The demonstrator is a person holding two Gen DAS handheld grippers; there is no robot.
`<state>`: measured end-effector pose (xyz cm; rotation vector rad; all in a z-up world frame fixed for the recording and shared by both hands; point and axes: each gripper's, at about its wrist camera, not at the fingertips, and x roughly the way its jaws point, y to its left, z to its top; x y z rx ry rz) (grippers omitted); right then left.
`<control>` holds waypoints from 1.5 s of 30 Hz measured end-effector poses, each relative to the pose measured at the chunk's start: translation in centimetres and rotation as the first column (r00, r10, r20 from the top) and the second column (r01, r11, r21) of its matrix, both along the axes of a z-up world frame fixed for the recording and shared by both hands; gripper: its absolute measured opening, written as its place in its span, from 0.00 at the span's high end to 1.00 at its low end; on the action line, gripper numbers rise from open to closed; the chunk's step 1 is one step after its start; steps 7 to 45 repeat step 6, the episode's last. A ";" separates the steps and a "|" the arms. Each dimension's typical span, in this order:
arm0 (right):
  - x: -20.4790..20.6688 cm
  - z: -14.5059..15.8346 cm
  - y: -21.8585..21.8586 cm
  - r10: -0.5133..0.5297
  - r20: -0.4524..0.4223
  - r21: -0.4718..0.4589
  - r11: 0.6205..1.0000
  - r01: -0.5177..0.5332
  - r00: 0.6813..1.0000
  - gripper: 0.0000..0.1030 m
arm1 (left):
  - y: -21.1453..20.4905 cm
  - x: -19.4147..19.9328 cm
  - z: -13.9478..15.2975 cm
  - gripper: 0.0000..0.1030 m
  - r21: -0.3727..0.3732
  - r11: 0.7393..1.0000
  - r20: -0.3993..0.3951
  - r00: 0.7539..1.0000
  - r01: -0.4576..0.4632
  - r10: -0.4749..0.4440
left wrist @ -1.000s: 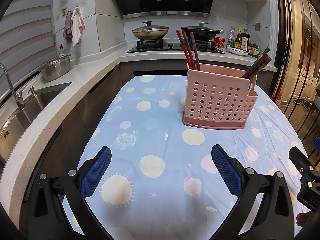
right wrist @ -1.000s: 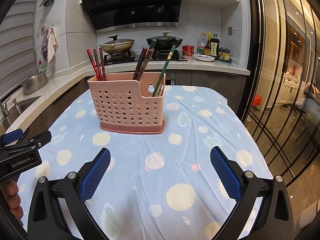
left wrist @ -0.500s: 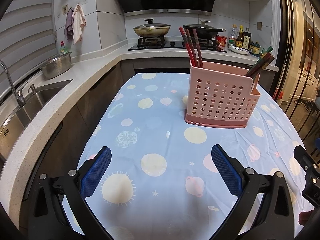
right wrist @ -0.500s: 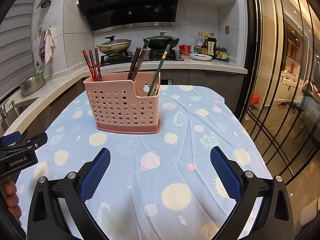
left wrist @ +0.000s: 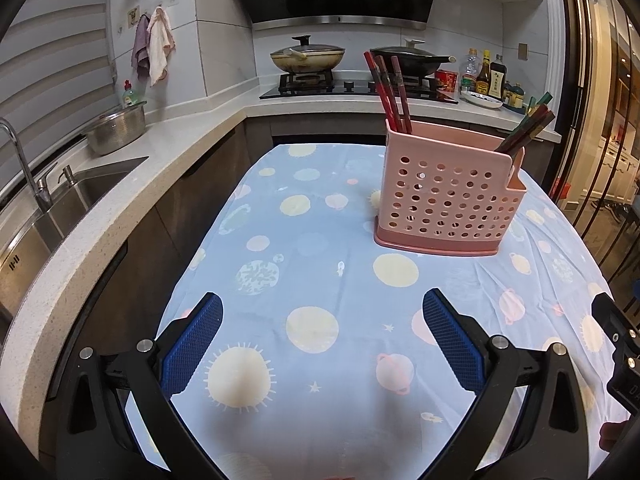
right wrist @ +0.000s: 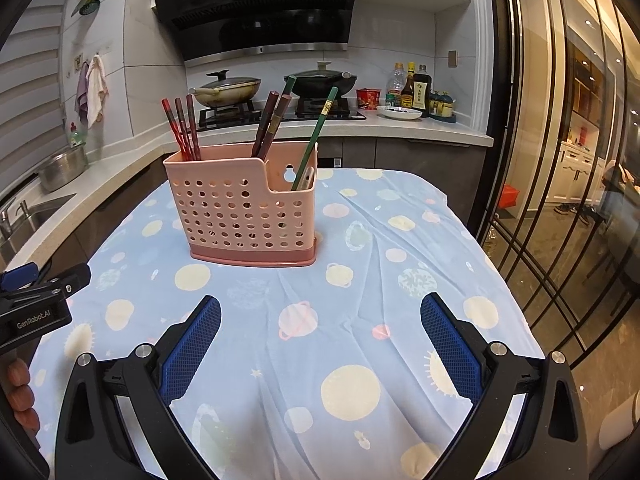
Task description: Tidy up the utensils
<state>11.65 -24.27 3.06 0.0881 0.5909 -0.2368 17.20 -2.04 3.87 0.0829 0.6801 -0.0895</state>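
- Right wrist view: the right gripper (right wrist: 320, 332) hangs over the tablecloth (right wrist: 360, 240) with its blue fingers spread wide and nothing between them; the left gripper (left wrist: 322, 330) is likewise spread and empty.
- The pink holder (right wrist: 244, 208) stands upright on the cloth, well ahead of both grippers. Three red chopsticks (right wrist: 182, 128) sit at its left end, brown chopsticks (right wrist: 270, 124) in the middle, and a green chopstick (right wrist: 316, 136) leans in the low right section.
- No loose utensil shows on the cloth, so the sorting looks done or close to it.
- Should a stick need moving, I would pinch it high on the shaft and lift straight up, since the light holder could tip.
- Nothing lies between grippers and holder. The sink (left wrist: 80, 196), metal bowl (left wrist: 116, 130) and pans (left wrist: 306, 58) are well apart on the counter.
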 end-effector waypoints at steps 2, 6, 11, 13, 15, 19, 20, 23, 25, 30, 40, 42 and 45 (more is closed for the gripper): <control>0.0 0.0 -0.1 -0.003 0.001 0.001 1.000 0.003 1.000 0.07 | 0.1 0.1 0.0 0.07 -0.003 1.000 0.002 1.000 -0.004 0.004; -0.1 0.0 -0.2 -0.009 0.001 -0.004 1.000 0.009 1.000 0.07 | 0.2 0.0 0.0 0.07 -0.006 1.000 0.009 1.000 -0.001 0.001; -0.1 0.0 -0.2 -0.009 0.001 -0.004 1.000 0.009 1.000 0.07 | 0.2 0.0 0.0 0.07 -0.006 1.000 0.009 1.000 -0.001 0.001; -0.1 0.0 -0.2 -0.009 0.001 -0.004 1.000 0.009 1.000 0.07 | 0.2 0.0 0.0 0.07 -0.006 1.000 0.009 1.000 -0.001 0.001; -0.1 0.0 -0.2 -0.009 0.001 -0.004 1.000 0.009 1.000 0.07 | 0.2 0.0 0.0 0.07 -0.006 1.000 0.009 1.000 -0.001 0.001; -0.1 0.0 -0.2 -0.009 0.001 -0.004 1.000 0.009 1.000 0.07 | 0.2 0.0 0.0 0.07 -0.006 1.000 0.009 1.000 -0.001 0.001; -0.1 0.0 -0.2 -0.009 0.001 -0.004 1.000 0.009 1.000 0.07 | 0.2 0.0 0.0 0.07 -0.006 1.000 0.009 1.000 -0.001 0.001; -0.1 0.0 -0.2 -0.009 0.001 -0.004 1.000 0.009 1.000 0.07 | 0.2 0.0 0.0 0.07 -0.006 1.000 0.009 1.000 -0.001 0.001; -0.1 0.0 -0.2 -0.009 0.001 -0.004 1.000 0.009 1.000 0.07 | 0.2 0.0 0.0 0.07 -0.006 1.000 0.009 1.000 -0.001 0.001; -0.1 0.0 -0.2 -0.009 0.001 -0.004 1.000 0.009 1.000 0.07 | 0.2 0.0 0.0 0.07 -0.006 1.000 0.009 1.000 -0.001 0.001; -0.1 0.0 -0.2 -0.009 0.001 -0.004 1.000 0.009 1.000 0.07 | 0.2 0.0 0.0 0.07 -0.006 1.000 0.009 1.000 -0.001 0.001; -0.1 0.0 -0.2 -0.009 0.001 -0.004 1.000 0.009 1.000 0.07 | 0.2 0.0 0.0 0.07 -0.006 1.000 0.009 1.000 -0.001 0.001; -0.1 0.0 -0.2 -0.009 0.001 -0.004 1.000 0.009 1.000 0.07 | 0.2 0.0 0.0 0.07 -0.006 1.000 0.009 1.000 -0.001 0.001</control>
